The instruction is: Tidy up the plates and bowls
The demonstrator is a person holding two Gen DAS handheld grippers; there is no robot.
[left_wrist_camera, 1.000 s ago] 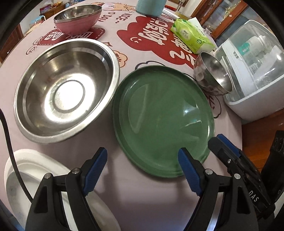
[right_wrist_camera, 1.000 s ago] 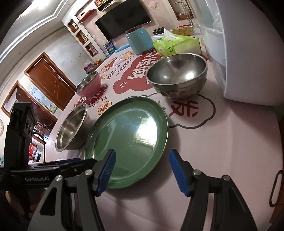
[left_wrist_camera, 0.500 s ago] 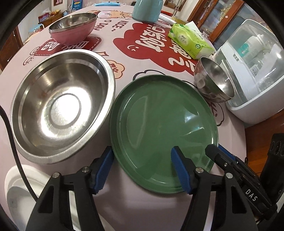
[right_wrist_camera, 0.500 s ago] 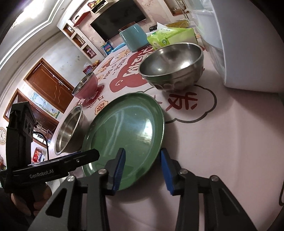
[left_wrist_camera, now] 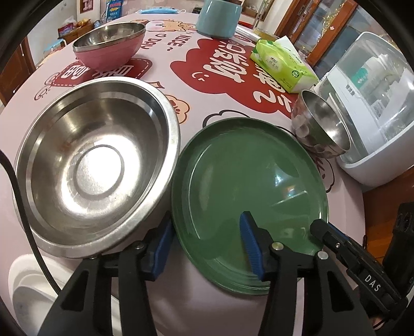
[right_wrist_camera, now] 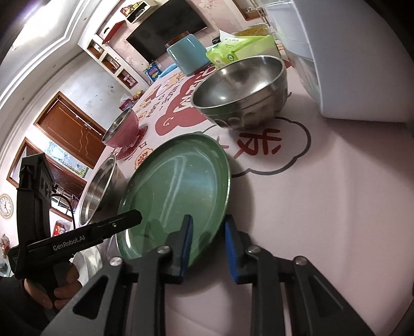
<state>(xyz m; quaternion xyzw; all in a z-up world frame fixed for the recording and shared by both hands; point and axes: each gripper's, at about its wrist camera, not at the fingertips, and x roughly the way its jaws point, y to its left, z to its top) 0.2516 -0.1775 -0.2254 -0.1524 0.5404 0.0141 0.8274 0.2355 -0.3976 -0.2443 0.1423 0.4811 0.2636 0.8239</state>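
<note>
Left wrist view: pink table (left_wrist_camera: 165, 297) w/ red print fills the frame. Biggest dish is the steel basin (left_wrist_camera: 95, 165) at 9 o'clock, mouth up, its near rim overhanging the left claw's left finger. Next, the green plate (left_wrist_camera: 248, 196), centre to 4 o'clock, flat on the cloth, face up; round, so no real long axis, though the lens stretches it along 11–5. Its left edge sits just beside the basin, prob. touching.

White dish cabinet (left_wrist_camera: 372, 113) at 2–3 o'clock, likely where things end up. Dimpled steel bowl (left_wrist_camera: 318, 129) sits against it, mouth up; pink bowl (left_wrist_camera: 108, 49) at 11, teal cup (left_wrist_camera: 220, 15) at 12, tissue pack (left_wrist_camera: 282, 64) at 1.

Left claw (left_wrist_camera: 204, 245) at 6 o'clock: fingers have just been closing, one outside the plate's near-left rim, one over the plate's inside. Rim is between them, but pads don't look pressed on it yet, so open.

Right wrist view: right claw (right_wrist_camera: 207, 243) likewise has just been closing and straddles the plate's (right_wrist_camera: 178, 186) near-right rim; a gap shows at the outer pad, so not gripping yet. Two claws on opposite sides of the near edge makes sense: a wide flat plate lifts level w/ two holds. A hand (right_wrist_camera: 54, 292) grips the left tool at 8 o'clock.
</note>
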